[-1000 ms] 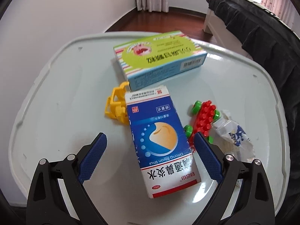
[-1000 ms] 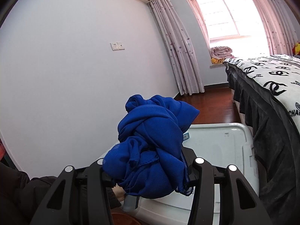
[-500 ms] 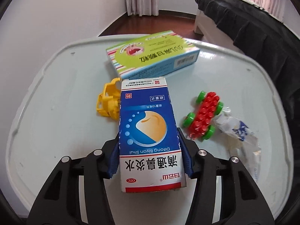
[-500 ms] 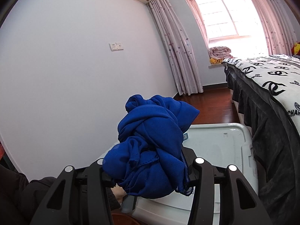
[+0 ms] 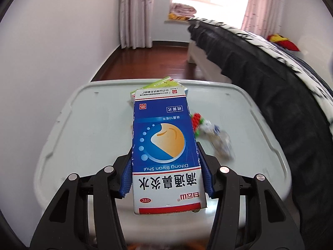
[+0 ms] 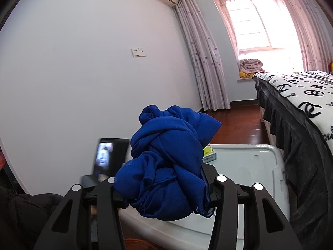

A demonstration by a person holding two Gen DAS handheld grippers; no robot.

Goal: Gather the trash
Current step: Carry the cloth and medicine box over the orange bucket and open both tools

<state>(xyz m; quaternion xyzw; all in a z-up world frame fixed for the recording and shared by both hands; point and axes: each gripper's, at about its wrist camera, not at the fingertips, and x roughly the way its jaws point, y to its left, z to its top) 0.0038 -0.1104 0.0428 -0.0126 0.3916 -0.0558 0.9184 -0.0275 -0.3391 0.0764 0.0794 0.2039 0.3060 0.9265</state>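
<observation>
Pale glossy plastic surface point(image 5: 87, 125) with rounded rim; left claw point(image 5: 167, 177) pinching the blue-and-white cardboard box point(image 5: 164, 145) by its long sides, lifted above the surface, long axis pointing away from camera, print upside down; right claw point(image 6: 164, 189) pinching a crumpled soft blue cloth point(image 6: 168, 162); green carton point(image 5: 158, 84) behind box; red-green studded toy point(image 5: 197, 123), crinkly clear wrapper point(image 5: 218, 139) blurred.
</observation>
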